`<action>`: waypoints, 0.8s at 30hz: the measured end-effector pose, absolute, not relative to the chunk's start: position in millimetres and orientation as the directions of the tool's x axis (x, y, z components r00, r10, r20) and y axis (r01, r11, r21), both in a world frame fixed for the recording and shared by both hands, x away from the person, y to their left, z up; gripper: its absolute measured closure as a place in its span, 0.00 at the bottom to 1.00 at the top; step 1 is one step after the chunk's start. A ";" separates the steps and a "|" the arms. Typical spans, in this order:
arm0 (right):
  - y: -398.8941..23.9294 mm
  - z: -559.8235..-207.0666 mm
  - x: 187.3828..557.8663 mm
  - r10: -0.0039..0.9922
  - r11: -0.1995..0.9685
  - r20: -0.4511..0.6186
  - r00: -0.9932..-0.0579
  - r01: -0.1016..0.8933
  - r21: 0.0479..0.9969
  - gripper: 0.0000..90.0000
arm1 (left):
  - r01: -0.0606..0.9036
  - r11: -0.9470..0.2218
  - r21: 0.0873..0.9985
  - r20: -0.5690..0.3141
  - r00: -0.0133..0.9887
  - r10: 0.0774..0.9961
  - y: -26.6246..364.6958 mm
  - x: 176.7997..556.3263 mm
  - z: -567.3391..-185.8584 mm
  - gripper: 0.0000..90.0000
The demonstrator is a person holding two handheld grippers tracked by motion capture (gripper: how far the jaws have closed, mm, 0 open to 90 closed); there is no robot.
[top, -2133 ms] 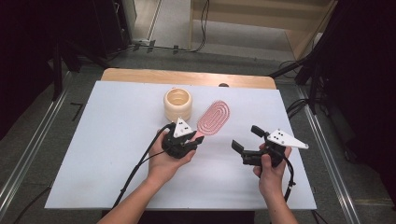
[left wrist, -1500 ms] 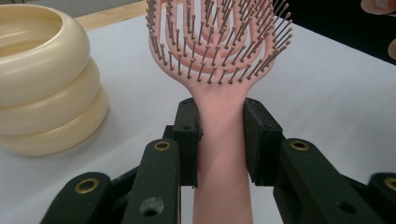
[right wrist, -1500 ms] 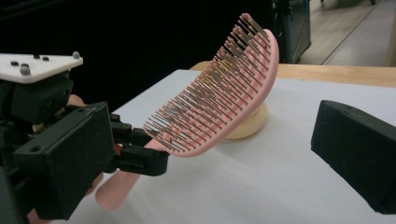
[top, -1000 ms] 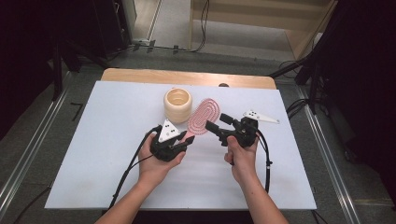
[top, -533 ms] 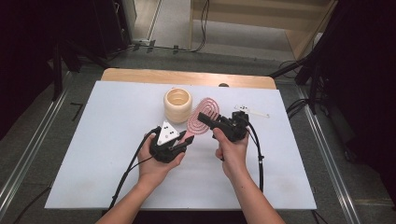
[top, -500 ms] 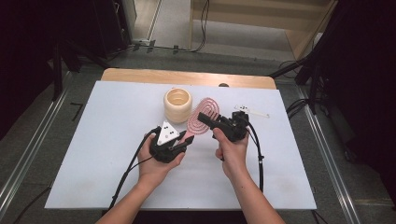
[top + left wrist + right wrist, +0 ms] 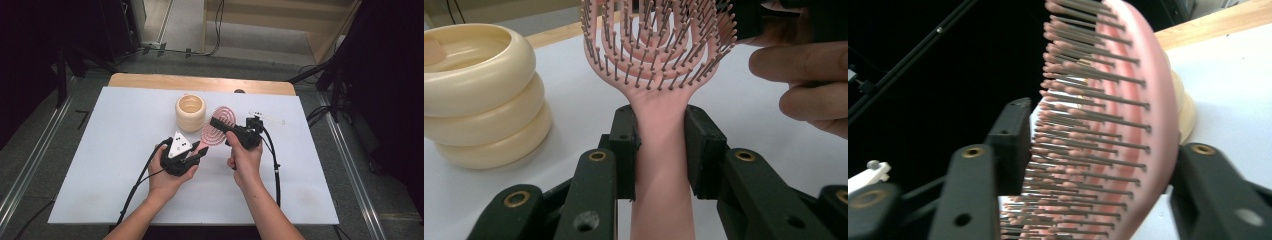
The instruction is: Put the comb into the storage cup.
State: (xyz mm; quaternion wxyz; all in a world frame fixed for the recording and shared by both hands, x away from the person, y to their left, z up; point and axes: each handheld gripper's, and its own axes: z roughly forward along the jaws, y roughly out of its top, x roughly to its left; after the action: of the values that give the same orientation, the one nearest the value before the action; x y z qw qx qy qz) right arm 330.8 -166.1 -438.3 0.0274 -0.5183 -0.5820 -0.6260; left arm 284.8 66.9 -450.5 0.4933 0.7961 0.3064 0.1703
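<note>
Brush point(image 7: 1128, 125) back behind right tool point(image 7: 1098, 165)

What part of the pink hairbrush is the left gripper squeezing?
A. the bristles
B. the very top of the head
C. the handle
C: in the left gripper view the left gripper has its two black jaws pressed on either side of the pink hairbrush handle, just below the head.

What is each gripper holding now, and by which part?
The left gripper clamps the pink hairbrush by its handle; the right gripper has been closing around its bristled head.
</note>
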 end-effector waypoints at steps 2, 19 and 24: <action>-167.2 -438.2 330.9 0.556 -0.328 0.688 -0.467 0.636 0.698 0.63 | 0.321 -0.322 0.891 -0.039 0.759 0.650 68.0 285.6 -450.7 0.78; -167.4 -432.0 324.7 0.524 -0.289 0.630 -0.573 0.576 0.765 0.69 | 0.321 -0.220 0.921 -0.122 0.774 0.621 82.5 286.6 -448.0 0.37; -167.4 -429.2 322.0 0.528 -0.282 0.603 -0.598 0.546 0.789 0.69 | 0.331 -0.195 0.923 -0.145 0.772 0.619 92.3 286.4 -448.6 0.10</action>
State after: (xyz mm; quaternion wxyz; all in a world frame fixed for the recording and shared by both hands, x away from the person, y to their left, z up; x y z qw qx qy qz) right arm 322.0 -167.4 -429.2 0.0067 -0.4482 -0.5991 -0.6634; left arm 286.4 92.3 -448.6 0.5524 0.7620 0.3117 0.1305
